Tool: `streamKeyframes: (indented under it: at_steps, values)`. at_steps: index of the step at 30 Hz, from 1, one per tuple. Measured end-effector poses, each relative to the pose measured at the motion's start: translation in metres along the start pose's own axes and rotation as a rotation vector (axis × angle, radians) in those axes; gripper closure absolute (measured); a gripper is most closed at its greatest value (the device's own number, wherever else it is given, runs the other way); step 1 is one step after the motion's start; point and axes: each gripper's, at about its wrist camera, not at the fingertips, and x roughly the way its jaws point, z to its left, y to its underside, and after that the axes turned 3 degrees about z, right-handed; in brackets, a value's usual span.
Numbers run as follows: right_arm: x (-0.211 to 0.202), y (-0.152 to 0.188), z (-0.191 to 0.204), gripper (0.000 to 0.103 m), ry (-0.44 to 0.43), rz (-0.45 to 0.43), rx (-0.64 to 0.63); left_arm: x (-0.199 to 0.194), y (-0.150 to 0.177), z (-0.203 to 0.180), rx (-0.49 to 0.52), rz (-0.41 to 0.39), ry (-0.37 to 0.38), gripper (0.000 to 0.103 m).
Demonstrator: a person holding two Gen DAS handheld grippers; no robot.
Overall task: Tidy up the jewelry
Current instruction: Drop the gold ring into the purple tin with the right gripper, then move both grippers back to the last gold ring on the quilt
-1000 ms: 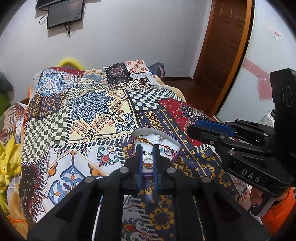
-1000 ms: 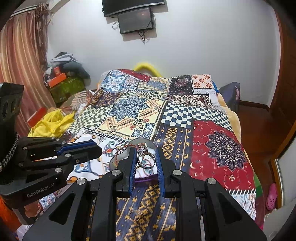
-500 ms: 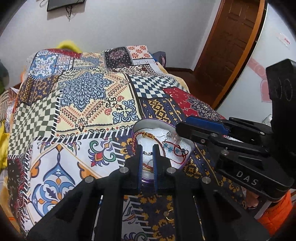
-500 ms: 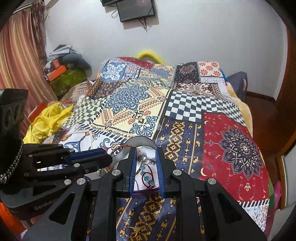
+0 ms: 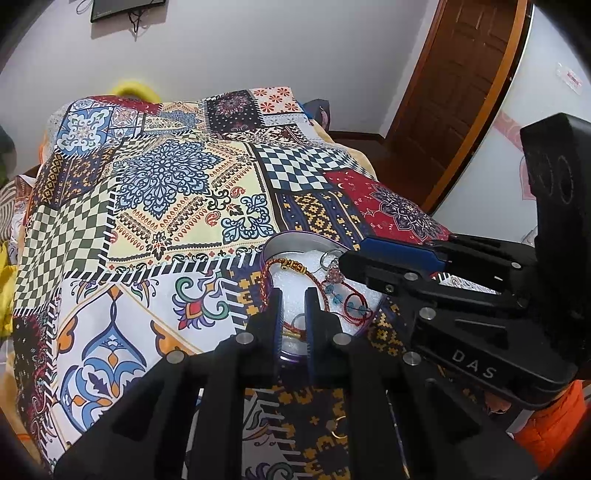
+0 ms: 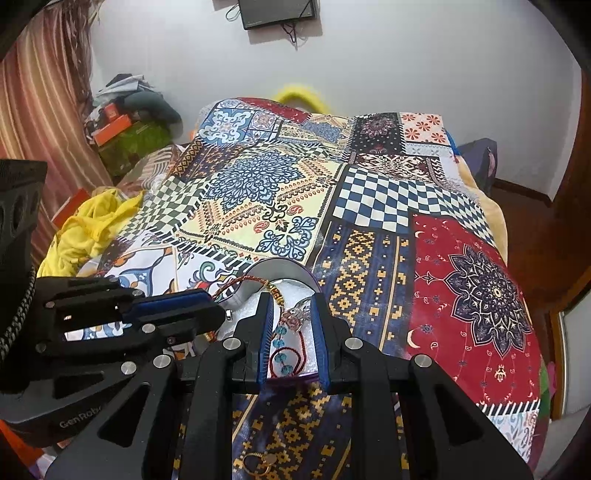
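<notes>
A round purple-rimmed tin (image 5: 291, 236) with a white foam lining lies on the patchwork bedspread and also shows in the right wrist view (image 6: 284, 264). It holds a red cord bracelet (image 5: 295, 266), a red cord with blue beads (image 6: 282, 350) and silver rings (image 5: 327, 258). My left gripper (image 5: 293, 295) hovers over the tin's near part, jaws a little apart, nothing between them. My right gripper (image 6: 292, 301) hovers over the tin too, jaws apart around the beaded cord and a silver piece, not clamping them. A gold ring (image 6: 256, 463) lies loose on the spread, near me.
The patchwork bedspread (image 6: 369, 206) covers the whole bed. Yellow cloth (image 6: 88, 225) and piled boxes (image 6: 122, 129) lie left of the bed. A wooden door (image 5: 454, 92) stands at the right. A screen hangs on the far wall (image 6: 277, 13).
Both grippers came forward and down over the tin. The ring held between the right gripper's fingers one second ago is no longer held; its jaws stand wider over the tin.
</notes>
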Motion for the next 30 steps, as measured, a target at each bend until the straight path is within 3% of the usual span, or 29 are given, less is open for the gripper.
streamKeyframes:
  at_steps: [10,15,18,30]
  values:
    - [-0.028,0.004,0.006,0.081,0.042,-0.036,-0.028,-0.031,0.000,-0.002,-0.004,-0.046,-0.010,0.090]
    - [-0.045,0.009,0.007,0.079,0.069,-0.063,-0.036,-0.052,0.002,-0.006,0.011,-0.083,-0.026,0.082]
    - [-0.054,0.015,0.006,0.071,0.081,-0.074,-0.031,-0.061,0.007,-0.008,0.026,-0.090,-0.037,0.076]
    - [-0.051,0.055,0.002,0.069,0.077,0.004,0.016,-0.057,0.046,-0.020,0.077,-0.005,-0.058,0.073]
